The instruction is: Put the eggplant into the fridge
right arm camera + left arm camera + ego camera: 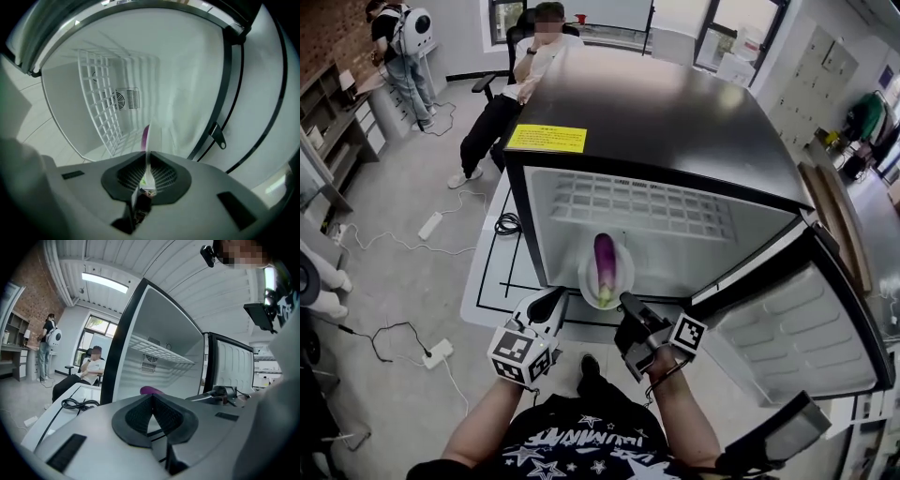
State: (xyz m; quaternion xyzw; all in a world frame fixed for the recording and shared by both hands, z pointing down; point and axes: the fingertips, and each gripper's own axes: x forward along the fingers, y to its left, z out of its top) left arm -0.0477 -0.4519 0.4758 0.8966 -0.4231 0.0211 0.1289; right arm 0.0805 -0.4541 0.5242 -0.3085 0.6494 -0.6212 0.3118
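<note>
A purple eggplant (pixel 605 265) with a green stem lies on a white plate (pixel 623 265) on the floor of the open fridge (pixel 675 122). My right gripper (pixel 625 305) is shut on the plate's near rim. In the right gripper view the plate (pixel 146 150) shows edge-on between the jaws of the right gripper (pixel 146 174), with the eggplant (pixel 144 136) just behind it. My left gripper (pixel 555 300) hangs shut and empty at the fridge's front left corner. In the left gripper view, the left gripper (pixel 152 409) has its pads together, and the eggplant's tip (pixel 151 390) peeks above them.
The fridge door (pixel 797 323) stands open to the right. A wire shelf (pixel 647 202) spans the upper inside. A person sits on a chair (pixel 520 94) behind the fridge; another stands far left (pixel 398 56). Cables and a power strip (pixel 436 353) lie on the floor.
</note>
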